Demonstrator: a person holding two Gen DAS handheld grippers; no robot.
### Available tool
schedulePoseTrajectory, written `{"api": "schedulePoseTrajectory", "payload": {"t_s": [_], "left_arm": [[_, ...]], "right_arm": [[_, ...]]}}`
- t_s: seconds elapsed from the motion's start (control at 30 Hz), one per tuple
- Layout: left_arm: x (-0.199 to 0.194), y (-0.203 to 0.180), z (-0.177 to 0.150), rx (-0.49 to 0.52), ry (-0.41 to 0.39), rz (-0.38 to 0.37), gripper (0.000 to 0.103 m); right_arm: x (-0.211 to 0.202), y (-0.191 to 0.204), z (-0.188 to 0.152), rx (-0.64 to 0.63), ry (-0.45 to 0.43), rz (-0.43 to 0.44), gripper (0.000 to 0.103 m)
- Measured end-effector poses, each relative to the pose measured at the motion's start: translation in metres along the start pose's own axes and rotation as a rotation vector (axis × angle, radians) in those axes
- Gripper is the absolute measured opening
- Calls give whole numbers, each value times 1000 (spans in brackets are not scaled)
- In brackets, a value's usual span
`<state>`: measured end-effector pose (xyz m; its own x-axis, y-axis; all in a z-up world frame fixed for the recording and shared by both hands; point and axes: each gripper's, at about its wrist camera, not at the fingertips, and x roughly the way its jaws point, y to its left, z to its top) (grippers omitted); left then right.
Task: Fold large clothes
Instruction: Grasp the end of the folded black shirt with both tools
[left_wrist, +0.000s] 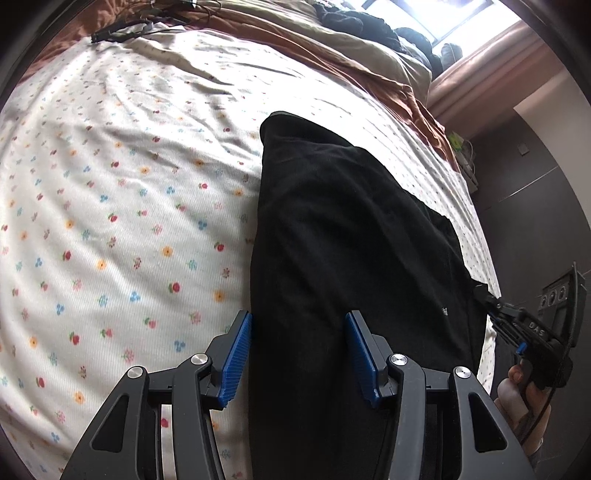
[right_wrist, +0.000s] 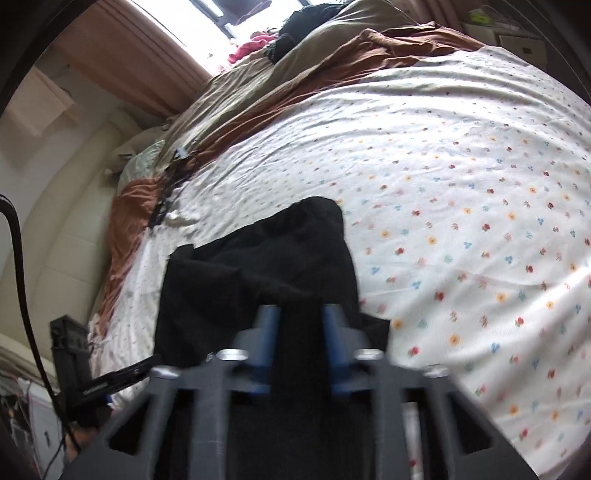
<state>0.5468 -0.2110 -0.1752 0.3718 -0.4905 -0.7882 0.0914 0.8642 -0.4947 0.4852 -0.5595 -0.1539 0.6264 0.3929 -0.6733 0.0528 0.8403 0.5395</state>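
You are working over a black garment (left_wrist: 332, 240) that is lying lengthwise on the flowered sheet (left_wrist: 110, 184), already narrowed into a long strip running away from you.

Your left gripper (left_wrist: 299, 354) is hovering about half open over the near end of the cloth; its blue pads (left_wrist: 238, 360) are standing clear on either side and pinching nothing.

Your right gripper (right_wrist: 299, 343) is blurred in its own view, so the jaw gap is hard to read there. In the left view its tip is looking pinched shut on the garment's side edge, down near the bed's side.

The risks, as I judge them:
- With only one side pinned, a pull is likely to skew the strip and undo its straight edges.
- The right grip may be catching just the top layer, so the layers could slide apart on lifting.
- If your left jaws close where they are, they may bunch the fabric mid-width, not take a clean corner.
- Dragging could rumple the sheet beneath.
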Motion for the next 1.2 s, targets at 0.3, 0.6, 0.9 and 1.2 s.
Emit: {"api": "schedulePoseTrajectory", "payload": {"t_s": [0.3, 0.6, 0.9, 1.2], "left_arm": [[1, -10, 15, 38, -25, -3, 54], [31, -11, 44, 30, -21, 34, 47], [42, -15, 53, 46, 4, 57, 47], [30, -13, 44, 48, -8, 42, 47]], "right_arm": [[-10, -12, -7, 16, -40, -19, 2], [18, -44, -18, 89, 4, -6, 2], [24, -51, -18, 141, 19, 28, 3], [10, -58, -25, 197, 49, 127, 76]]}}
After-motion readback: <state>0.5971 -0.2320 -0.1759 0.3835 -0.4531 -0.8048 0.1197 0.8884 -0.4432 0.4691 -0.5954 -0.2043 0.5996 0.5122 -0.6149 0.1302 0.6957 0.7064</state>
